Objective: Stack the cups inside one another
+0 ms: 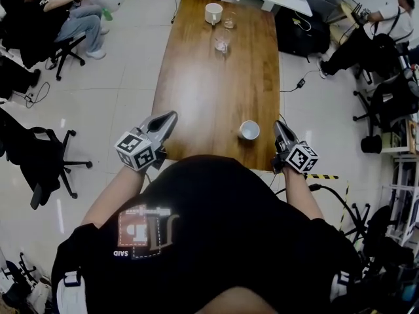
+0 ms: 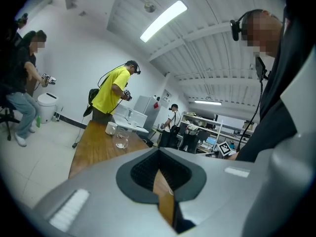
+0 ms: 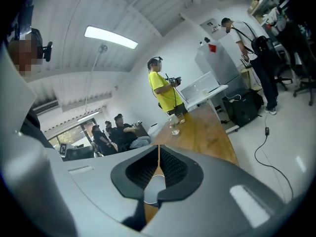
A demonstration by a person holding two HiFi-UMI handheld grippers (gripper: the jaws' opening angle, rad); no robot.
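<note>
Near the wooden table's [image 1: 196, 77] near edge, toward its right corner, a white cup [image 1: 249, 130] lies on its side, just beside the clenched, empty right gripper [image 1: 279, 127]. The left gripper [image 1: 169, 118], likewise clamped on nothing, hovers at the near-left corner. Best to open wide, pinch the smooth, round rim, and right it. 2 clear glasses [image 1: 222, 40] and 1 glossy white mug [image 1: 213, 13] stand at the far edge.

The near cup [image 1: 249, 130] is white, the table [image 1: 203, 90] brown wood-grain
</note>
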